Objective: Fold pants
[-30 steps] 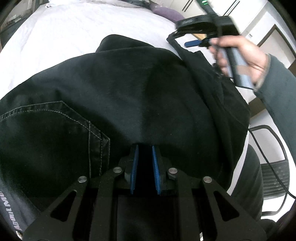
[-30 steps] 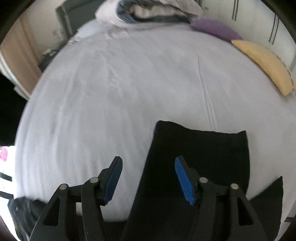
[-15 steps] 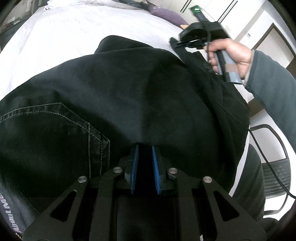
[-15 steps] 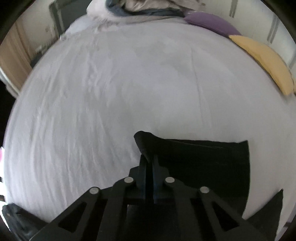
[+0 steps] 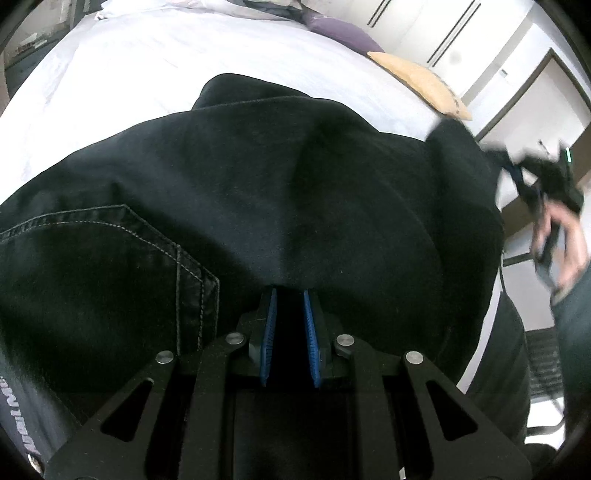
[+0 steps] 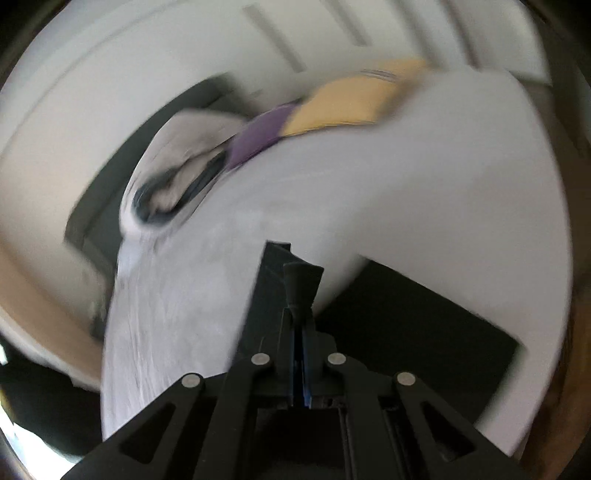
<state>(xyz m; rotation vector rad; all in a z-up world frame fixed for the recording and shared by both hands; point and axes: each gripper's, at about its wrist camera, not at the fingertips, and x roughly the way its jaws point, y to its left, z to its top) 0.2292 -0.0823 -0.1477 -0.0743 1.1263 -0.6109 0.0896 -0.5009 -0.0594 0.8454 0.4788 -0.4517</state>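
Observation:
Black pants (image 5: 258, 192) lie bunched on the white bed (image 5: 147, 74), with a stitched back pocket (image 5: 110, 258) at the left. My left gripper (image 5: 290, 295) is shut on a fold of the pants fabric near the waist. My right gripper (image 6: 300, 295) is shut on the hem of a pant leg (image 6: 280, 280) and holds it lifted off the bed; it also shows blurred at the far right of the left wrist view (image 5: 532, 177), with the leg fabric pulled up to it. More of the pants (image 6: 413, 325) lies below on the sheet.
A purple pillow (image 5: 343, 31) and a yellow pillow (image 5: 424, 85) lie at the head of the bed. Piled bedding (image 6: 177, 177) sits beside them. White closet doors (image 5: 461, 37) stand behind. A dark chair (image 5: 546, 354) stands off the right edge of the bed.
My right gripper shut on the pant leg hem, then lifted it and swung right and toward me. My left gripper has kept its hold on the fabric.

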